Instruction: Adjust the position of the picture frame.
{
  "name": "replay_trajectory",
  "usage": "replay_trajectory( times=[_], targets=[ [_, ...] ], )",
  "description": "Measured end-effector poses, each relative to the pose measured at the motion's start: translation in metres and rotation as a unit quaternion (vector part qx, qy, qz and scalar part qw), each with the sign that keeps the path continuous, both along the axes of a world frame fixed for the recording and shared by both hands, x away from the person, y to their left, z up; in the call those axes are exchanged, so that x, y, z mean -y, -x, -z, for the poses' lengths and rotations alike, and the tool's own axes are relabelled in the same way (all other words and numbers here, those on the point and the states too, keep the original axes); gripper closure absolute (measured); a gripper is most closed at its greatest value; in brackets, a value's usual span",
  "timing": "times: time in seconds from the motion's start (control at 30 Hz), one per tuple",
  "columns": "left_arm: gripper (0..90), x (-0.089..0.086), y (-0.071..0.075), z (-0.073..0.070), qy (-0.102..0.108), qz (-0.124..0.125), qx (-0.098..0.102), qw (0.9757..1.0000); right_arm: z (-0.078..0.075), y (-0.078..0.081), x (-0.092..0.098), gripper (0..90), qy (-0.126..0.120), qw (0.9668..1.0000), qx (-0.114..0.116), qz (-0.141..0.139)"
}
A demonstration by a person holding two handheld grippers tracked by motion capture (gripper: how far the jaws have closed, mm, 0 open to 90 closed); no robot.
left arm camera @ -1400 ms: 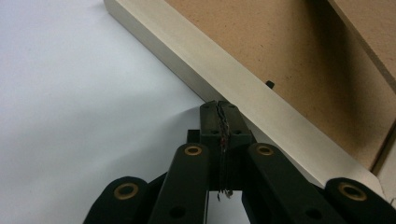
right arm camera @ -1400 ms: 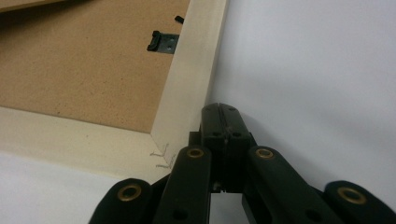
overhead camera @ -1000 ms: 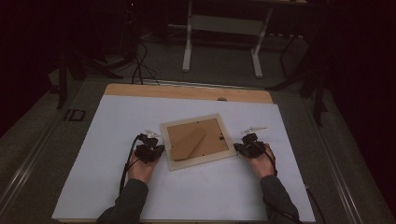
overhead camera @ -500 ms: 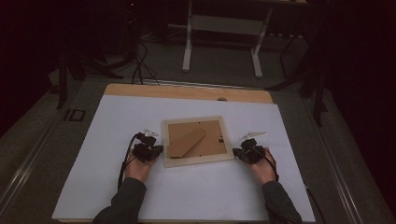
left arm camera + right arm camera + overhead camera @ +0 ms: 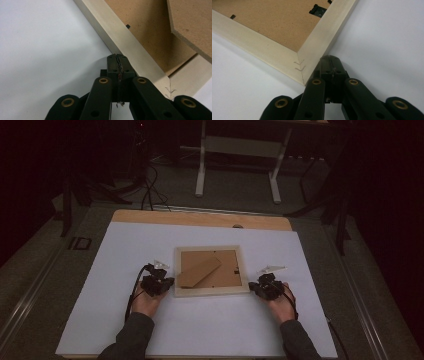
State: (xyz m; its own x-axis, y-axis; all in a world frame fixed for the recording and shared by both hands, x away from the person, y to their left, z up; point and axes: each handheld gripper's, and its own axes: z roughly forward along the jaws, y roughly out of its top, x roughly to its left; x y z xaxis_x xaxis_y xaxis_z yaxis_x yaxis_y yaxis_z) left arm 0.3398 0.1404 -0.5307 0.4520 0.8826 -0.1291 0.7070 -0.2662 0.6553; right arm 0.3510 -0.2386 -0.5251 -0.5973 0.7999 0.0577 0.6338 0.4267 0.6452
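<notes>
Though tilted a second ago, lies squared now, face down at mid-worktop (image 5: 125, 250): picture frame (image 5: 211, 270). Nudged straight from both near corners by left gripper (image 5: 169, 283) and right gripper (image 5: 253, 288), each pinched fully closed, holding nothing. Looks aligned, ready for handling.

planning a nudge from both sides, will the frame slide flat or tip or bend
The frame lies flat, back up, on the smooth white sheet, so it likely slides, not tips. Its wooden rails look stiff. The loose stand flap may shift.
</notes>
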Motion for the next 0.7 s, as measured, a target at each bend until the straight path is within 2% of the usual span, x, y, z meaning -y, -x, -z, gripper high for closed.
replay_trajectory(
  times=[0.2, 0.37, 0.53, 0.7],
  targets=[
    [90.0, -0.002, -0.004, 0.001, 0.015, -0.009, -0.002, 0.9998, 0.001, 0.008, 0.001, 90.0, -0.008, 1.0000, 0.002, 0.001],
    [90.0, 0.000, -0.007, 0.001, 0.009, -0.011, -0.002, 0.9999, 0.001, 0.015, -0.001, 90.0, 0.000, 0.9999, 0.012, 0.002],
    [90.0, 0.003, -0.006, 0.000, -0.004, -0.011, 0.004, 0.9999, 0.003, 0.018, 0.000, 90.0, -0.009, 0.9999, 0.013, 0.005],
    [90.0, 0.004, -0.005, 0.000, -0.005, -0.012, 0.002, 0.9999, 0.002, 0.018, -0.001, 90.0, -0.004, 0.9999, 0.015, 0.004]
  ],
)
